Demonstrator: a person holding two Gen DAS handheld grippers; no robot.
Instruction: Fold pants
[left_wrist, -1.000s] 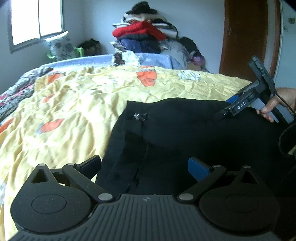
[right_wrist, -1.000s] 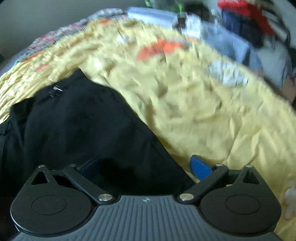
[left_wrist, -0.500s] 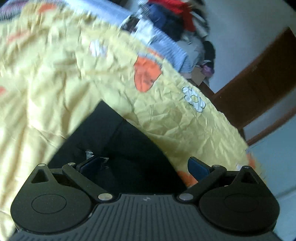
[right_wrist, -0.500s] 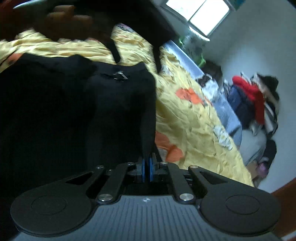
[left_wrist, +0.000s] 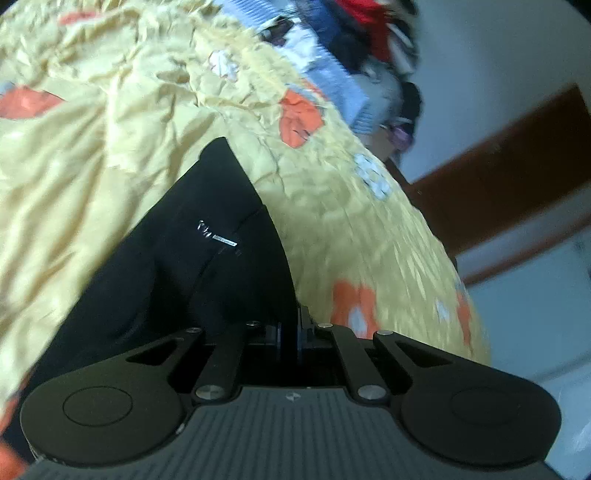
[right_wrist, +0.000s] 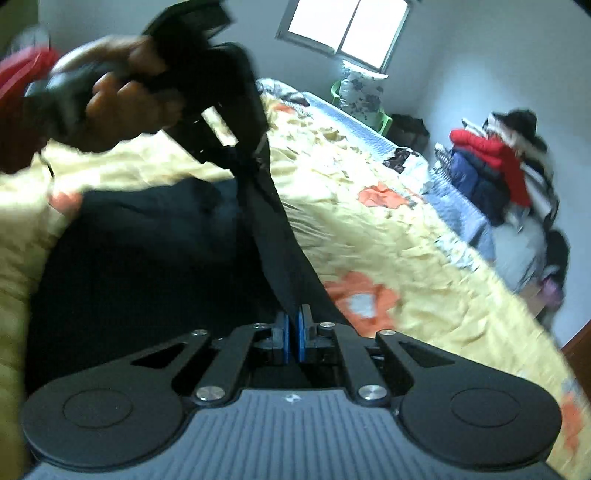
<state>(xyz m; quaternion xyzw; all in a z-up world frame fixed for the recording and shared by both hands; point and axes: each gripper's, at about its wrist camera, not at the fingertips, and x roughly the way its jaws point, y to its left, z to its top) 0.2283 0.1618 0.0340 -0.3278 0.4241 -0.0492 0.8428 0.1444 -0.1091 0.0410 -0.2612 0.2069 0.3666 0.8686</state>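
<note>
Black pants (left_wrist: 192, 258) lie on a yellow bedspread (left_wrist: 92, 122) with orange flowers; a small metal clasp (left_wrist: 218, 236) shows on the waist. My left gripper (left_wrist: 290, 338) is shut on the pants' edge. In the right wrist view my right gripper (right_wrist: 292, 338) is shut on another edge of the pants (right_wrist: 147, 258), and a taut strip of black cloth (right_wrist: 284, 236) runs from it up to the left gripper (right_wrist: 199, 92), held in a hand above the bed.
A pile of clothes (right_wrist: 498, 173) sits at the bed's far end, also in the left wrist view (left_wrist: 354, 48). A window (right_wrist: 343, 29) and a green chair (right_wrist: 365, 107) are behind the bed. A brown door (left_wrist: 517, 155) stands to the right.
Both grippers were open a second ago. The right shut on the pants' edge first, then the left. Both have since lifted the edge, pulling the cloth taut.
</note>
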